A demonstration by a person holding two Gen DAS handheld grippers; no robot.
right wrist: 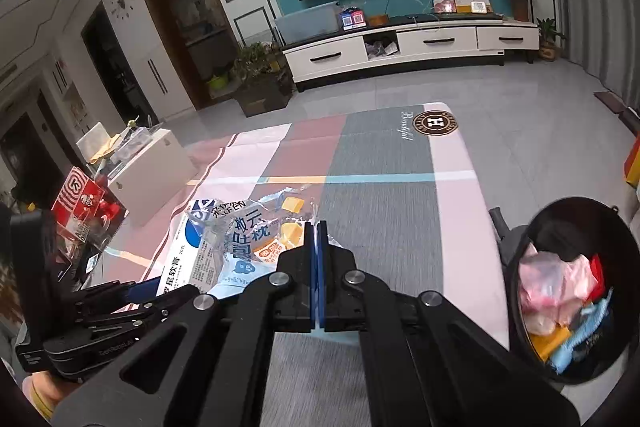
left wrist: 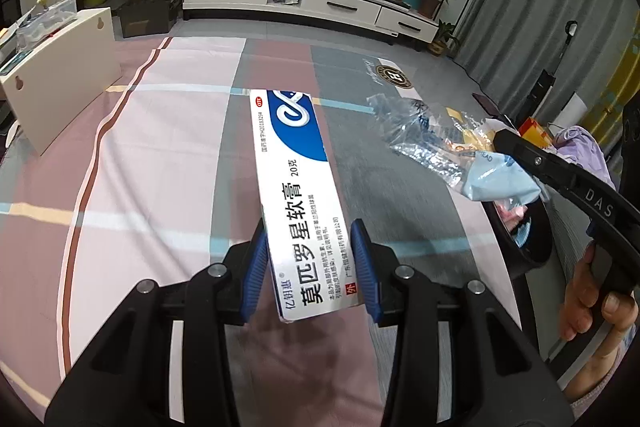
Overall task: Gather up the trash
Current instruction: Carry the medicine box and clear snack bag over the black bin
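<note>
My left gripper (left wrist: 310, 259) is shut on a long white and blue ointment box (left wrist: 298, 195) and holds it above the patchwork-cloth table (left wrist: 160, 155). The box also shows in the right wrist view (right wrist: 182, 259), behind the wrapper. My right gripper (right wrist: 318, 231) is shut on a crumpled clear plastic snack wrapper (right wrist: 248, 231) with blue and orange print, held above the table. In the left wrist view the wrapper (left wrist: 436, 143) hangs from the right gripper (left wrist: 500, 143), right of the box. A black trash bin (right wrist: 576, 291) with pink, blue and yellow trash stands at the table's right edge.
A white cabinet (left wrist: 60, 79) stands left of the table. A red carton (right wrist: 86, 207) sits beside it on the left. A TV stand (right wrist: 408, 47) and potted plants (right wrist: 260, 75) line the far wall. The bin rim also shows in the left wrist view (left wrist: 528, 251).
</note>
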